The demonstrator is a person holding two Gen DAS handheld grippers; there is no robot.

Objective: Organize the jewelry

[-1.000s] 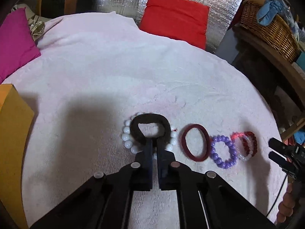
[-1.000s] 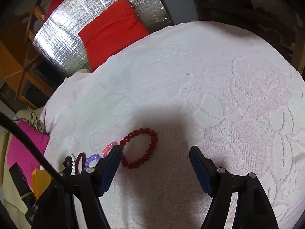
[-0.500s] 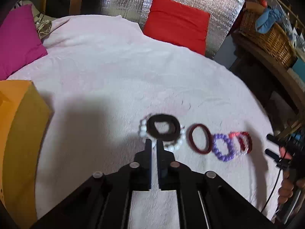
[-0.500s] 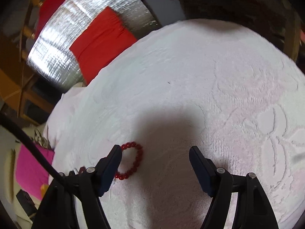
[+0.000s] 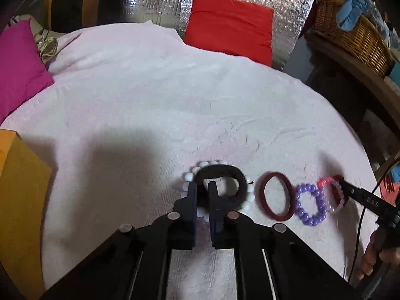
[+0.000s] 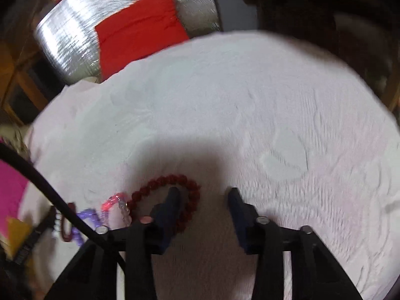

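A row of bracelets lies on the pink towel (image 5: 150, 105). From left: a black band (image 5: 235, 177) on a white bead bracelet (image 5: 247, 200), a maroon band (image 5: 276, 195), a purple bead bracelet (image 5: 310, 205), and a pink and clear one (image 5: 332, 195). My left gripper (image 5: 202, 187) is nearly shut, its fingertips straddling the black band's near left edge; a narrow gap shows. My right gripper (image 6: 203, 192) is open, its left fingertip inside a dark red bead bracelet (image 6: 175, 187); it also shows at the right in the left wrist view (image 5: 360, 195).
A yellow box (image 5: 20, 200) stands at the left edge. A magenta cushion (image 5: 17, 67) lies at the far left, a red cushion (image 5: 230, 25) against silver foil at the back. A wicker basket (image 5: 350, 32) sits on a shelf at the right.
My left gripper let go of the black band, pulled back, then came forward over it again with a small gap. My right gripper swung left onto the dark red bracelet.
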